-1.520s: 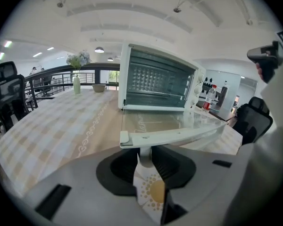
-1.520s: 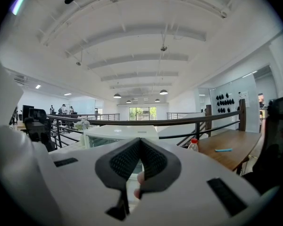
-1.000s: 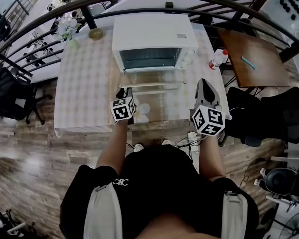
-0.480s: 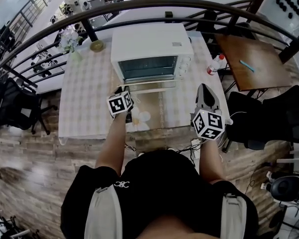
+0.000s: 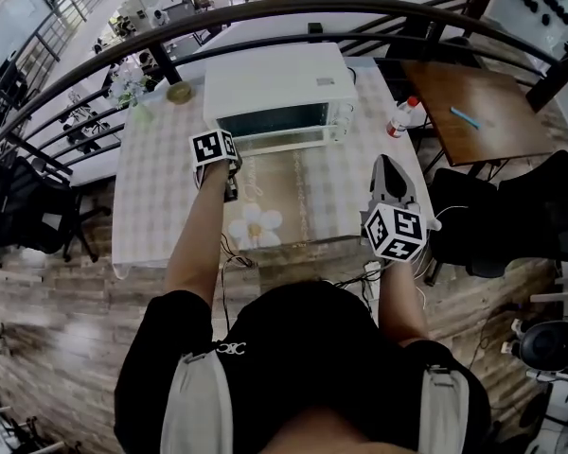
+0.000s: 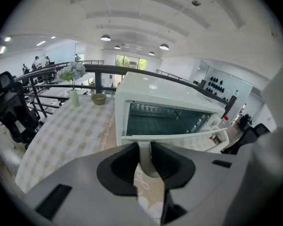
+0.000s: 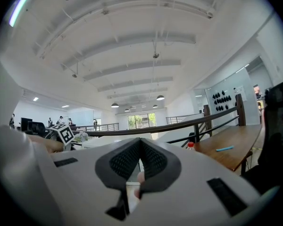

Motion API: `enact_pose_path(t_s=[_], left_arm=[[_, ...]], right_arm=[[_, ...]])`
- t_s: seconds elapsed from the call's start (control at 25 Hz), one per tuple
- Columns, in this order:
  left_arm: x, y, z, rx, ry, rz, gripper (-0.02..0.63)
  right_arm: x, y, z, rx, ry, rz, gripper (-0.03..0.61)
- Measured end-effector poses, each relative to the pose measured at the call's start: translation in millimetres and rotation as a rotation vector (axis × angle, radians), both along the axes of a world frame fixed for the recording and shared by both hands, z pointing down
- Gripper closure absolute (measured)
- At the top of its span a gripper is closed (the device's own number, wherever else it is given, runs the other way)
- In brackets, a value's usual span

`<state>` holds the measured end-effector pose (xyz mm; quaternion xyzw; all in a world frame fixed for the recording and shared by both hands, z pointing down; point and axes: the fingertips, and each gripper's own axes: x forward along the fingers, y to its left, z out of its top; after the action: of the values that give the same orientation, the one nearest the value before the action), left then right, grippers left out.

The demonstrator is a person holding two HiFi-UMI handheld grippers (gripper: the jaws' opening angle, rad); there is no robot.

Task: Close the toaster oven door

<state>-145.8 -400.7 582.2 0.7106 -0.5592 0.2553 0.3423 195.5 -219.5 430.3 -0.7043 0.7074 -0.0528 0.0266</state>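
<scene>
My left gripper (image 6: 143,157) clamped the door handle (image 6: 188,136) of the toaster oven (image 6: 155,95) just ahead; right gripper (image 7: 140,162) sat shut, empty.

A flower vase (image 5: 133,85) and a small bowl (image 5: 179,92) stand near each other, a red-capped bottle (image 5: 400,115), perhaps plastic, well apart.

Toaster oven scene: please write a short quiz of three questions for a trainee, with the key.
1. True or false: the left claw grips the door handle of the toaster oven.
2. In the head view, what stands on the table at the oven's right? A) a red-capped bottle B) a kettle C) a laptop
3. Fill in: the right claw is empty and its jaws are ____.
Key: 1 true; 2 A; 3 shut.
</scene>
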Motion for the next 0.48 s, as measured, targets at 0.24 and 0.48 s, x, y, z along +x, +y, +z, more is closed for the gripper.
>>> enact_pose_path(t_s=[0.24, 0.48], left_arm=[[1, -27, -6, -0.101, 0.08, -0.005, 0.514], [2, -45, -10, -0.177, 0.105, -0.006, 0.511]], right_arm=[[7, 4, 8, -0.016, -0.008, 0.007, 0.585], [8, 2, 13, -0.033, -0.014, 0.004, 0.584]])
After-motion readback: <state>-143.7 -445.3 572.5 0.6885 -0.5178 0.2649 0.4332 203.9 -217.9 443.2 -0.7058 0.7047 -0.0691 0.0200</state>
